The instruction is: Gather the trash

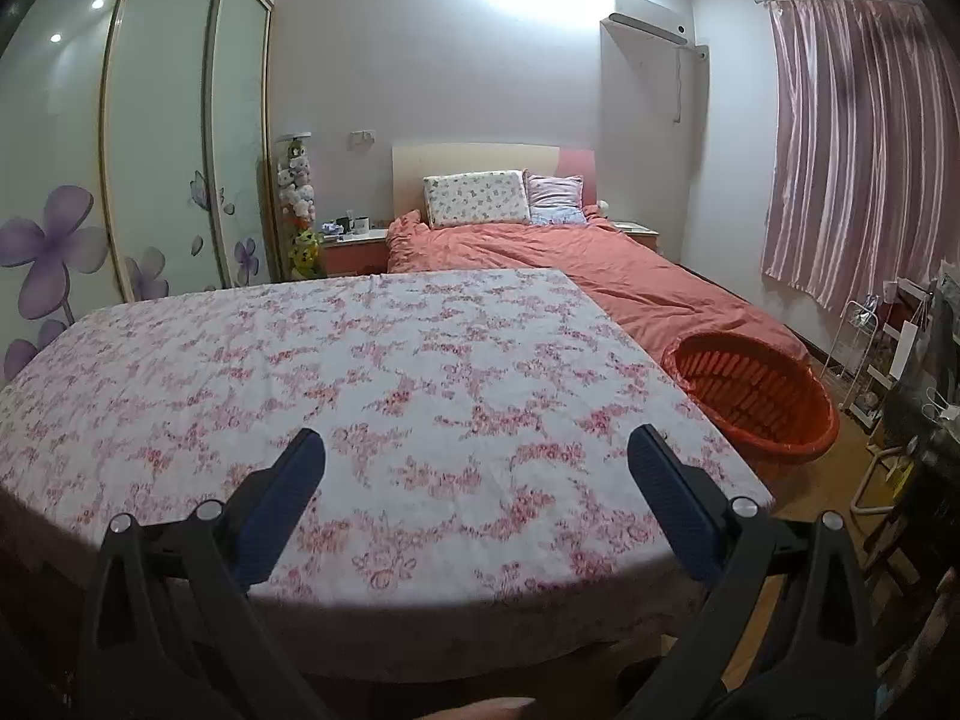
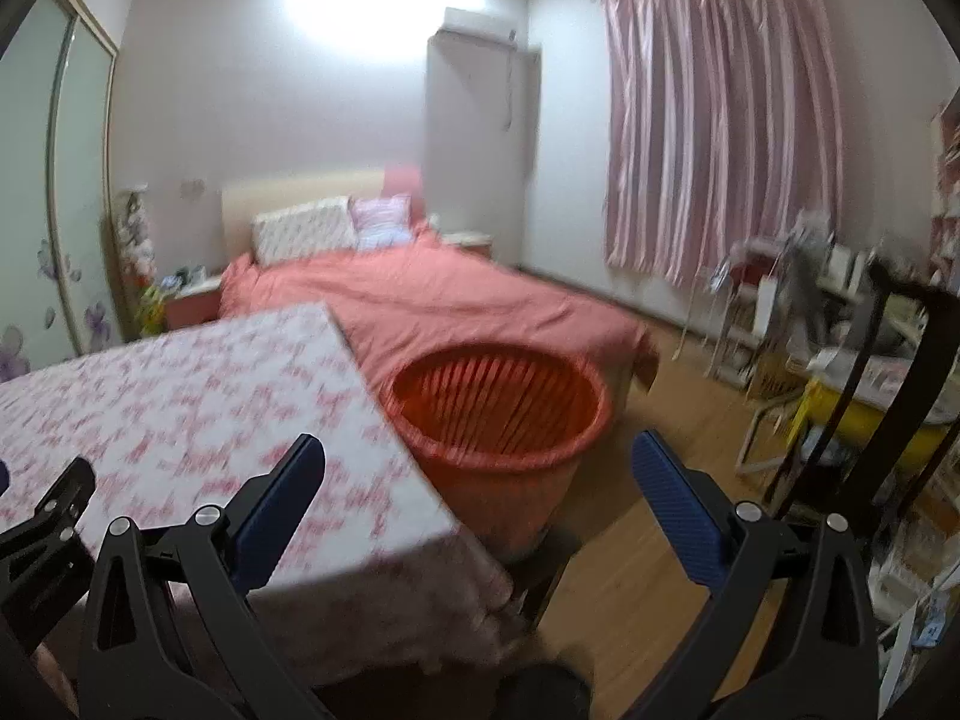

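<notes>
- The round orange-red plastic basket with slatted walls (image 2: 501, 414) stands on the wooden floor, tight against the far right corner of the table under the white cloth with pink flowers (image 1: 372, 360), at the foot of the bed with the salmon cover (image 1: 630, 282); no trash shows on the cloth in either view
- From the right gripper (image 2: 478, 483) the basket lies straight ahead and near (this hand is judged the nearer); from the left gripper (image 1: 477, 480) it sits off to the right, beyond the table edge
- Both grippers have their blue-padded jaws spread wide, holding and touching nothing
</notes>
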Demonstrator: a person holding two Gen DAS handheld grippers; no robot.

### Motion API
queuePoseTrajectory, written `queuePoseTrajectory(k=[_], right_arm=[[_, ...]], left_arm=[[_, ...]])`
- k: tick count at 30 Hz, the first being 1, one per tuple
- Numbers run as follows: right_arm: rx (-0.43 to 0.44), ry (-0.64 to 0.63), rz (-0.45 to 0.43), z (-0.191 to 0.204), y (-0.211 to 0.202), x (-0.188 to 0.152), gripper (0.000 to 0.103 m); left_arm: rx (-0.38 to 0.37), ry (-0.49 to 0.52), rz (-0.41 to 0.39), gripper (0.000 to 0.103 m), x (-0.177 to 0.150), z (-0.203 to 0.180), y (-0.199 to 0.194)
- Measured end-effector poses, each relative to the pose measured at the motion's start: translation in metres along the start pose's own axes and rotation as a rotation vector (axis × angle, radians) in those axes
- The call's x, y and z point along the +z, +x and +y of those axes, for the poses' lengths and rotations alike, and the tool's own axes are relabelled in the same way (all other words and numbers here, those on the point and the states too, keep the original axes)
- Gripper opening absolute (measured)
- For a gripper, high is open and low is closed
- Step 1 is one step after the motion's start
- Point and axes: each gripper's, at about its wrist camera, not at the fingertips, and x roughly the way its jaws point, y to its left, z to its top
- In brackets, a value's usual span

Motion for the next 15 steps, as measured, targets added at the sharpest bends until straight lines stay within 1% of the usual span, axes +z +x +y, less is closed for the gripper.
queuePoseTrajectory(k=[2, 8, 15], right_arm=[[0.011, 0.009, 0.051, -0.001, 0.005, -0.002, 0.101], [-0.009, 0.005, 0.118, 0.005, 0.005, -0.011, 0.101], [-0.03, 0.015, 0.127, 0.002, 0.003, -0.017, 0.101]], left_arm=[[0.003, -0.004, 0.002, 0.099, -0.002, 0.0, -0.002], [0.007, -0.009, 0.022, 0.099, -0.007, -0.001, -0.003], [-0.01, -0.018, 0.04, 0.099, -0.008, -0.002, -0.003]])
